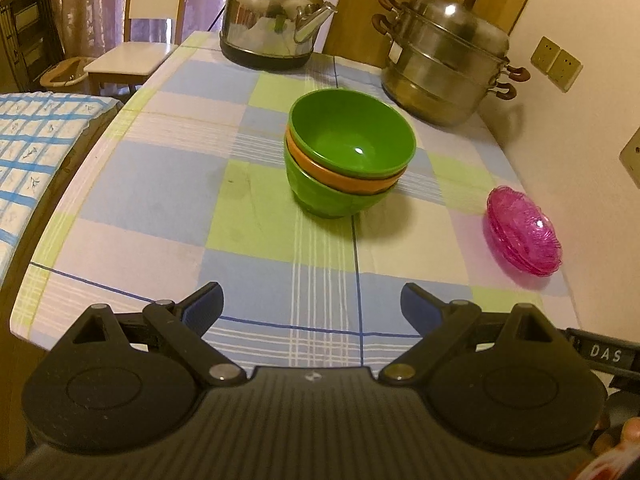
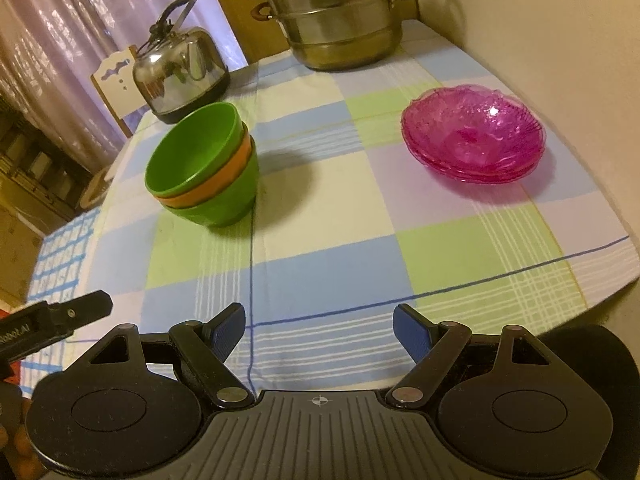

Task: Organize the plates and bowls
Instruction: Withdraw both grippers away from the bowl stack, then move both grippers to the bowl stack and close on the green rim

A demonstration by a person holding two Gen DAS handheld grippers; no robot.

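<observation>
steamer pot (image 2: 340,20) top cut off; green bowl (image 1: 352,132) nests in orange, green bowls; left gripper (image 1: 312,304), right gripper (image 2: 319,326) wide, empty.

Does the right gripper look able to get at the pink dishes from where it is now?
Probably yes. The right gripper is open and empty, and only bare tablecloth lies between it and the pink dishes; the stacked bowls sit off to the side.
</observation>
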